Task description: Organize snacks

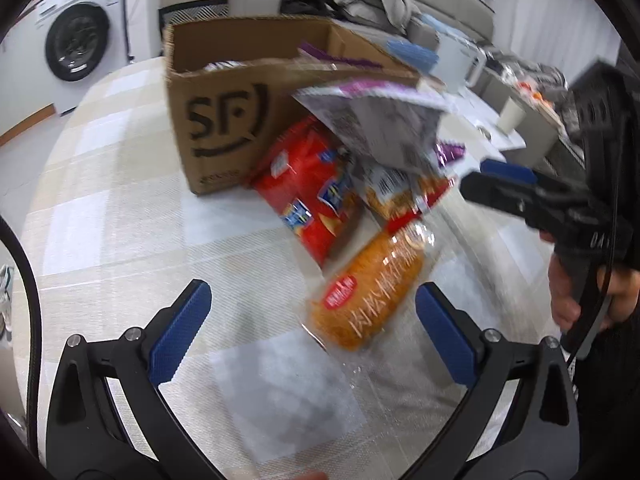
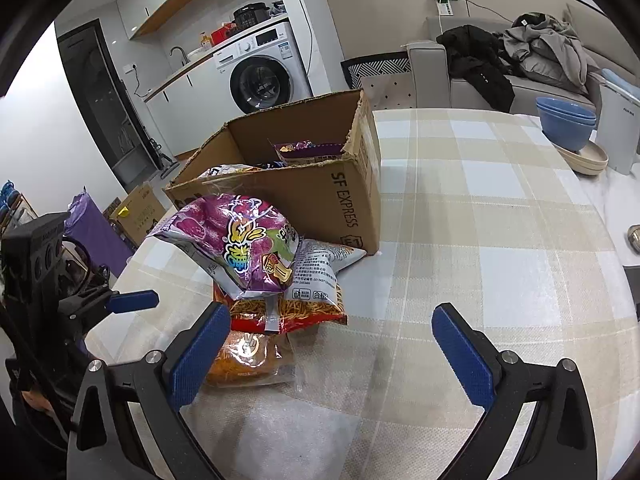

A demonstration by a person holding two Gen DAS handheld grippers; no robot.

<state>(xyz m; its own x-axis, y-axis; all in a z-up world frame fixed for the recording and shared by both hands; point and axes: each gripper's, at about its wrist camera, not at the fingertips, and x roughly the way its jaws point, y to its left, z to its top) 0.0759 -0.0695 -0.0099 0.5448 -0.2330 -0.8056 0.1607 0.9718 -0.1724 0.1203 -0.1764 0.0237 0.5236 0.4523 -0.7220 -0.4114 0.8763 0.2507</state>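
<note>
An open cardboard box (image 1: 224, 120) (image 2: 320, 196) marked SF stands on the checked tablecloth with several snack bags inside. Against its front lies a pile of snacks: a purple and silver bag (image 1: 380, 124) (image 2: 240, 240) on top, a red bag (image 1: 308, 188), a red bag of thin sticks (image 2: 292, 308), and an orange bread pack (image 1: 372, 288) (image 2: 244, 356) nearest me. My left gripper (image 1: 312, 316) is open, with the orange pack lying between its fingers. My right gripper (image 2: 332, 344) is open to the right of the pile, over bare cloth, and shows in the left wrist view (image 1: 504, 184).
Blue bowls (image 2: 566, 120) on cream plates sit at the table's far right edge by a white appliance (image 2: 616, 136). A washing machine (image 2: 260, 76), a sofa with clothes (image 2: 520, 56) and a cup (image 1: 512, 114) lie beyond. A hand (image 1: 572, 300) holds the right gripper.
</note>
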